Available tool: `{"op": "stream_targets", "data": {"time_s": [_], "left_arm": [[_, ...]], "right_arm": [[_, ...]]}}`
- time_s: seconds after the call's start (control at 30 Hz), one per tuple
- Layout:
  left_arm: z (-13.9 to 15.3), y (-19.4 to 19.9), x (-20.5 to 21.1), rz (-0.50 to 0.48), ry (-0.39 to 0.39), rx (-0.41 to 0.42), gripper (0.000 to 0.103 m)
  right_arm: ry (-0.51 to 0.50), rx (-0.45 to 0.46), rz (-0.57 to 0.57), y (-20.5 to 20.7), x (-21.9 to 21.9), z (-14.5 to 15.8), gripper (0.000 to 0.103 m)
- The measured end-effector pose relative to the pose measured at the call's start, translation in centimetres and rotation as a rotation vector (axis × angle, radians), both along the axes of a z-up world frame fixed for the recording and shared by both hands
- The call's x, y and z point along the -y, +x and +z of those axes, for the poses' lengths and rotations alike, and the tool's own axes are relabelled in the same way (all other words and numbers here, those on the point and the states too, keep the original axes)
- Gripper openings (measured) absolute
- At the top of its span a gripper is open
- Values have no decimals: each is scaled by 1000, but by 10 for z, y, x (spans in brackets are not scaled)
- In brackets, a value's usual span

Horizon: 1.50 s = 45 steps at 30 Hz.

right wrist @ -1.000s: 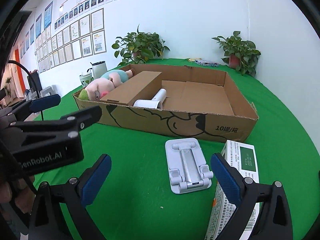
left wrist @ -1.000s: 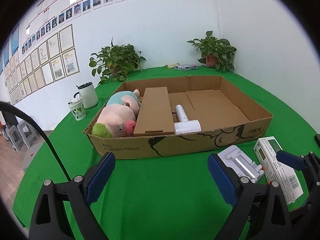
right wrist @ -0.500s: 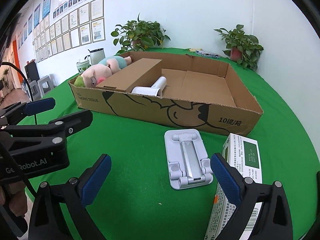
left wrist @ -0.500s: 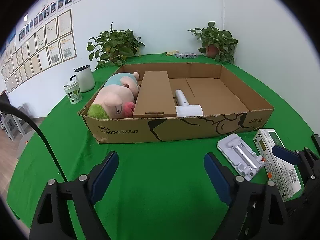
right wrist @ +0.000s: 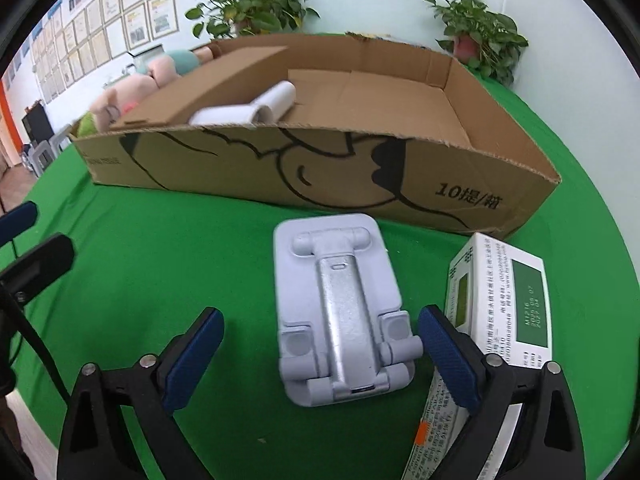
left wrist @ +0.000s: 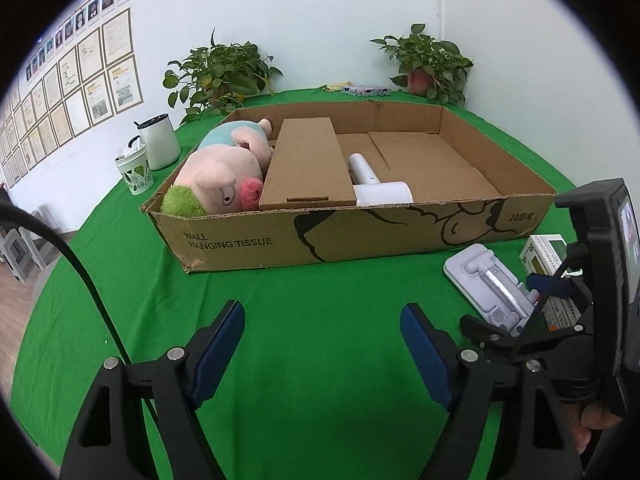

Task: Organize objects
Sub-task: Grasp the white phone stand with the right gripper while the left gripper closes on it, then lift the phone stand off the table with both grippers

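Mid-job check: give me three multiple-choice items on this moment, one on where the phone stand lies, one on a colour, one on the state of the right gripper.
1. Where is the phone stand?
A. inside the cardboard box
B. on the green cloth in front of the box
C. on top of the plush pig

2. What colour are the pads of the right gripper?
A. blue
B. red
C. yellow

3. What is the state of the right gripper?
A. shut on the stand
B. shut on the white carton
C. open, one finger on each side of the stand's near end

Answers:
1. B: the stand lies flat on the cloth, outside the front wall of the box.
2. A: both pads are dark blue.
3. C: the jaws stand wide apart and neither visibly presses on the stand; the carton lies beside the right finger.
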<state>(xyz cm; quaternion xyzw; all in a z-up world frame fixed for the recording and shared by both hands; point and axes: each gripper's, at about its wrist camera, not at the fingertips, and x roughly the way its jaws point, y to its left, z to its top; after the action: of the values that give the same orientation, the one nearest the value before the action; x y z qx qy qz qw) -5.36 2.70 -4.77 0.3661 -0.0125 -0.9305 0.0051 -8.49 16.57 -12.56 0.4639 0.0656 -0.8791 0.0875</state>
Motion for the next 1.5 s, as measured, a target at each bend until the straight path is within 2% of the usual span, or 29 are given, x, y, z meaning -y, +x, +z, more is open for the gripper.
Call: {"op": "stream_targets", "data": {"time_s": [0.03,0.07,0.17,0.33,0.37,0.4,0.43,0.47,0.5,0.53,0.57,0.6,0.8,0.9,1.0,1.07,1.1,1.23,1.4,1.5], "left_arm": [[-1,-1,1,-1,2,5,80],[-1,-1,1,-1,2,6,80],[-3,-3,4,2,2,12,80],[-5,-8,14,-33,71,43,76],[-6,-9,17,-48,98,52,76],[-7,-11,21,-74,144,71,76],[-9,-14,25,-107,205,97,76],[-13,-18,30,-158,303,142,76],[-17,-23,34,-201,385,183,76],[-21,-27,36,-245,461,225,76],[-24,-31,36,-283,512,255,76],[-27,-34,35,-317,541,276,76],[-39,-43,19,-385,618,357,76],[-48,-42,10,-414,626,409,76],[-50,-35,6,-424,613,407,76],[-51,-31,7,-418,640,408,76],[-52,-30,8,-413,658,410,76],[-55,-21,10,-404,695,396,76],[-55,-17,13,-382,722,382,74],[-54,-13,13,-369,712,364,73]], "right_arm": [[25,-7,-4,-2,1,-2,91],[36,-13,4,-2,3,-3,82],[1,3,28,-3,4,-3,64],[-31,20,67,14,20,-2,64],[-53,27,82,20,24,-1,64],[-115,47,111,31,29,0,65],[-153,55,126,36,31,1,65],[-187,57,136,40,32,3,66],[-221,40,138,45,32,6,73],[-241,10,137,49,30,9,91],[-259,-33,133,53,27,13,99],[-270,-75,132,56,25,16,102],[-195,-40,139,49,21,-2,102],[-185,-25,162,53,22,-7,101],[-126,-41,187,54,29,-10,91],[-92,-65,188,58,31,-11,82],[-96,-69,188,58,29,-10,75],[-87,-80,164,56,19,-9,66],[-96,-70,116,56,5,-8,65],[-178,-54,81,53,-10,-5,65]]}}
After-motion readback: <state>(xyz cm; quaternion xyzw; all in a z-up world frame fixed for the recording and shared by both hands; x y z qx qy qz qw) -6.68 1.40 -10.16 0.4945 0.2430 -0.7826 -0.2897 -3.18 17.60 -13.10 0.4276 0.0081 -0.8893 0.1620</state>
